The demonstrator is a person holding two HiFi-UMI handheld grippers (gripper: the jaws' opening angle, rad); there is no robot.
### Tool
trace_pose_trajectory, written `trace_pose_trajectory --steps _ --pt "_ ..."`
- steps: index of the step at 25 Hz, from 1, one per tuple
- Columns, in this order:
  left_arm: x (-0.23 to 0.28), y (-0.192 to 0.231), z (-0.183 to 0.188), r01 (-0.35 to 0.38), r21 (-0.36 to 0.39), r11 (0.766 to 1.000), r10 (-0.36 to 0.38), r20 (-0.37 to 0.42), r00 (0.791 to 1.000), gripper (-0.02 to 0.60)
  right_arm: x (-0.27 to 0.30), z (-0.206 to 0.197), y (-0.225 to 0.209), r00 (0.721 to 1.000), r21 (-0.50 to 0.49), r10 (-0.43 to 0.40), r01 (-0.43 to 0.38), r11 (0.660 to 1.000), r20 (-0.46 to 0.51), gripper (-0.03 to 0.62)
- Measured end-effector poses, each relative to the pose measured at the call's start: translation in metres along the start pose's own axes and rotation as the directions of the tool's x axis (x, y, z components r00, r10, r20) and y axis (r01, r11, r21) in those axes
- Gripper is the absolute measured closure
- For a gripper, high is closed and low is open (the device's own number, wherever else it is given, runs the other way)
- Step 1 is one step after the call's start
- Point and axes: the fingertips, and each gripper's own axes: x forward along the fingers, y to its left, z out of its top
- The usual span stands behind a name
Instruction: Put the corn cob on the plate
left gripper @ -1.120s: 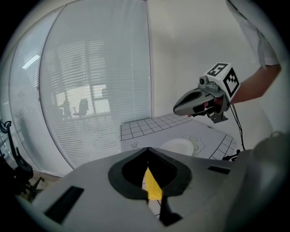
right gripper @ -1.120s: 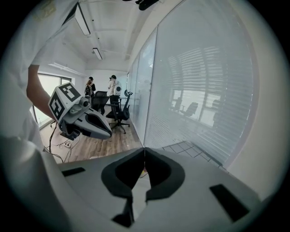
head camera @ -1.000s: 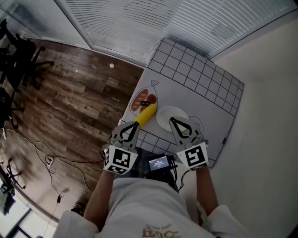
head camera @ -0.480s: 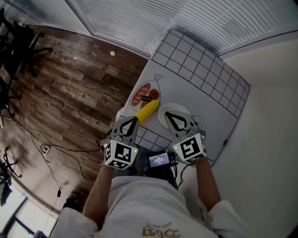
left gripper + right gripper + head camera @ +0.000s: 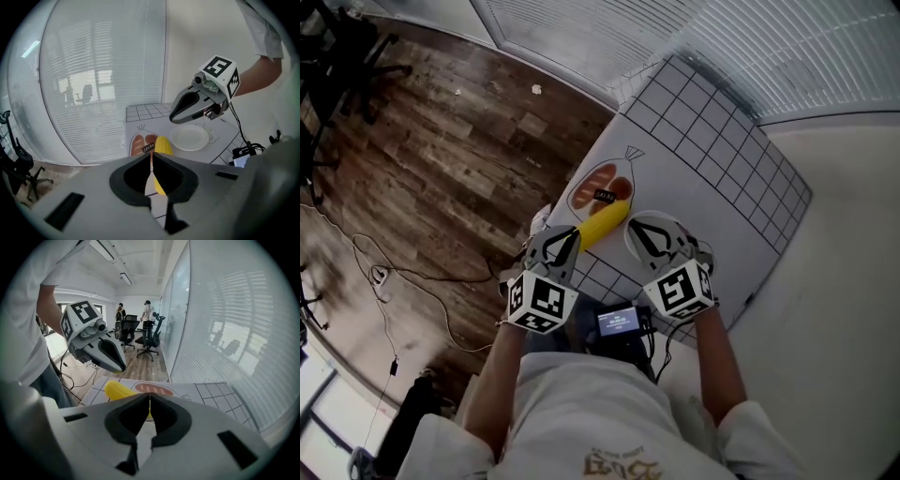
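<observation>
Both tools have dropped closer to the worktop [image 5: 712,178] over the last second, so this looks like the approach to the pick and not the pick itself. The left tool [image 5: 572,234] is clamped fully shut with nothing in it, and so is the right tool [image 5: 636,231]. I'd guess one of them has to open up before anything gets grabbed.

The corn cob [image 5: 603,224] hasn't budged. It lies on the worktop just beside the plate [image 5: 189,137], with its far end over the printed bread picture [image 5: 598,186]. The left tool's tips sit right at its near end, so that's my bet for the grabbing hand.

View differences:
- In the head view the right tool covers most of the plate. The left gripper view shows the plate bare and empty, with the right tool hanging above it.
- The right gripper view misses the plate completely. It does catch the cob past its closed jaws, plus office chairs [image 5: 149,329] and people way back in the room.
</observation>
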Motion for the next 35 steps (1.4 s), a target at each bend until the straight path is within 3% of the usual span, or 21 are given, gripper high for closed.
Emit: trace_pose_trajectory --steps 5,11,15,19,25,31,35 --pt "0.005 -0.011 -0.007 0.07 -0.014 0.997 -0.071 -0.025 0.997 0.571 0.015 -0.003 0.007 0.997 -0.074 0.078 -0.08 0.994 -0.028 0.557" --pt "0.011 -0.016 -0.018 0.119 -0.053 0.992 -0.122 -0.053 0.991 0.472 0.029 -0.013 0.022 0.98 -0.168 0.179 -0.191 0.967 -0.085 0.472" --pt "0.016 -0.018 -0.022 0.132 -0.062 0.989 -0.137 -0.072 0.988 0.431 0.039 -0.019 0.03 0.962 -0.28 0.237 -0.268 0.922 -0.138 0.397" --pt "0.024 -0.024 -0.027 0.158 -0.019 0.987 -0.159 -0.124 0.979 0.383 0.047 -0.02 0.032 0.938 -0.351 0.302 -0.344 0.871 -0.172 0.354" --pt "0.033 -0.027 -0.034 0.181 -0.039 0.983 -0.185 -0.151 0.971 0.35 0.062 -0.031 0.038 0.898 -0.5 0.342 -0.439 0.747 -0.277 0.309" --pt "0.039 -0.029 -0.036 0.192 -0.067 0.979 -0.2 -0.154 0.968 0.337 0.073 -0.04 0.048 0.86 -0.52 0.383 -0.509 0.685 -0.337 0.299" --pt "0.044 -0.032 -0.039 0.193 -0.013 0.981 -0.192 -0.19 0.963 0.324 0.079 -0.045 0.054 0.839 -0.525 0.401 -0.543 0.656 -0.367 0.298"
